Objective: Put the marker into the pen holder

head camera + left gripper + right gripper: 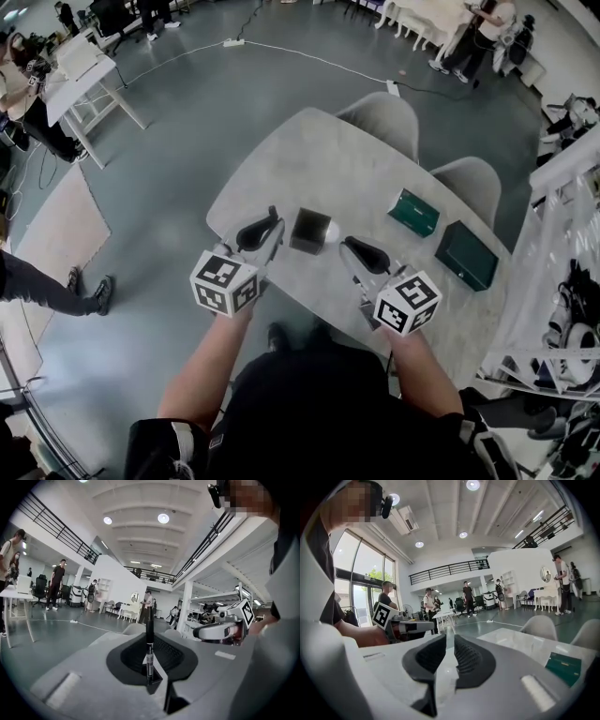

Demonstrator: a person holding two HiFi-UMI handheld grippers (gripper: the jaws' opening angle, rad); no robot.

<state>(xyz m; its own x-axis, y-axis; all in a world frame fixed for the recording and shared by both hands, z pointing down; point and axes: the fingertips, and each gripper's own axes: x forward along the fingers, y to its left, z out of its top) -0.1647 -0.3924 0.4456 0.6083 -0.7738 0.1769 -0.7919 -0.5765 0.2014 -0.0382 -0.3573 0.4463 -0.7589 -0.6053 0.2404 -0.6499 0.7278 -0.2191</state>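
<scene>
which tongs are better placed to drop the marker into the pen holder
Left. The left tongs already grip the marker upright, and the pen holder stands close beside them. The right tongs hold nothing.

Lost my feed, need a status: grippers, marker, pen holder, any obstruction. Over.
Left gripper shut on marker, upright. Right gripper open, empty. Pen holder on table between both grippers, marker not yet in. Green boxes off aside, nothing blocking.

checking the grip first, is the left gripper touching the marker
Touching. The left gripper view shows the marker pinched upright between the left gripper's pads.
</scene>
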